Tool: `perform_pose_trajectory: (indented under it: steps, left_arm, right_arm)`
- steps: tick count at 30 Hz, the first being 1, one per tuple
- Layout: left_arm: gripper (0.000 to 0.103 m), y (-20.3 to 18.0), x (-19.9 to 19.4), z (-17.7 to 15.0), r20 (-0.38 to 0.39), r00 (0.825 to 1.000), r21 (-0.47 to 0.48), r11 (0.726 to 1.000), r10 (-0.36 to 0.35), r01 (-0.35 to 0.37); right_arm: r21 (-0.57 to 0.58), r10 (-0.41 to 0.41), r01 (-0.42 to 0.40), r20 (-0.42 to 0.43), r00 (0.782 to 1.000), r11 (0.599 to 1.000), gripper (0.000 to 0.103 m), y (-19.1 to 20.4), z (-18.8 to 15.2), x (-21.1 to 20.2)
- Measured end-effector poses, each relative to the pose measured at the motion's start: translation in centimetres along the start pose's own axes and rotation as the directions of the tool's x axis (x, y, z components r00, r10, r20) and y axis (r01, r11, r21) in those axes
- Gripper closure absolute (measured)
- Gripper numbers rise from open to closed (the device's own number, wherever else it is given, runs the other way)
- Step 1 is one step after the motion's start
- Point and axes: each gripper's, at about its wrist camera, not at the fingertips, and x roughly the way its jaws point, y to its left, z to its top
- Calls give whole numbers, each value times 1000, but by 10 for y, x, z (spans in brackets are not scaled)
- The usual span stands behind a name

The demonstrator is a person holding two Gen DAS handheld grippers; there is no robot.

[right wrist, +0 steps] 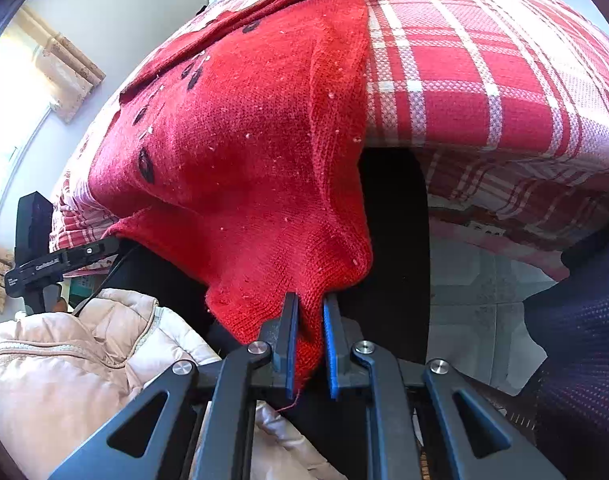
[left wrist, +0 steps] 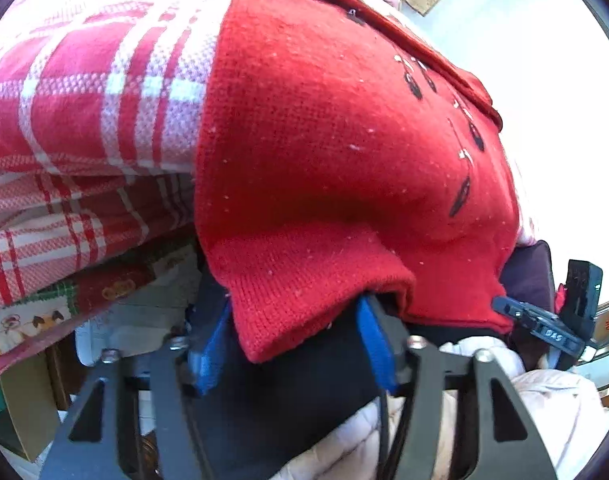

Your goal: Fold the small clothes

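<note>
A small red knit sweater [left wrist: 336,152] with black seed-like marks lies on the table and hangs over its near edge. In the left wrist view my left gripper [left wrist: 296,316] has its blue-padded fingers spread wide, with the sweater's hem corner hanging between them. In the right wrist view the sweater [right wrist: 240,152] droops down to my right gripper [right wrist: 310,316], whose blue pads are nearly together on the other hem corner. The other gripper shows at the edge of each view.
A red and white checked tablecloth [left wrist: 84,92] covers the table and also shows in the right wrist view [right wrist: 484,92]. A pale pink quilted jacket [right wrist: 64,364] is below the grippers. A dark chair back [right wrist: 396,240] stands by the table edge. Tiled floor [right wrist: 476,288] lies beneath.
</note>
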Motion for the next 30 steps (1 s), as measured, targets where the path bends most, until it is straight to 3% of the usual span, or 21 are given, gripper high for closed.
perform_pose_trajectory:
  steps: [1, 4, 6, 10, 15, 20, 25, 27, 30]
  left_arm:
    - [77, 0, 2, 0, 1, 1000, 6, 1000, -8, 8]
    - [86, 1, 3, 1, 19, 999, 21, 999, -35, 35]
    - [86, 3, 1, 4, 20, 996, 2, 996, -88, 88]
    - [86, 7, 2, 6, 12, 998, -24, 998, -62, 63]
    - [88, -14, -27, 9, 123, 992, 86, 996, -40, 29]
    - [88, -33, -62, 34, 237, 969, 157, 987, -67, 30]
    - [92, -35, -78, 87, 320, 946, 149, 989, -60, 12]
    - [92, -30, -76, 110, 350, 936, 128, 992, -33, -13]
    - [92, -24, -63, 147, 371, 926, 86, 991, 68, -107]
  right_arm:
    - [-2, 2, -2, -1, 1000, 1000, 91, 0, 0, 0]
    - [7, 36, -36, 1, 999, 999, 94, 1, 0, -3]
    - [25, 76, -77, 15, 997, 997, 95, 0, 2, -8]
    - [63, 115, -117, 29, 993, 991, 95, -3, 4, -14]
    - [56, 215, -222, 100, 971, 974, 95, 5, 15, -40]
    - [24, 327, -338, 195, 925, 941, 95, 13, 42, -76]
    - [47, 390, -426, 320, 863, 904, 95, -2, 104, -97]
    - [69, 371, -418, 346, 862, 906, 95, -7, 129, -92]
    - [112, 278, -337, 361, 890, 935, 95, -17, 161, -65]
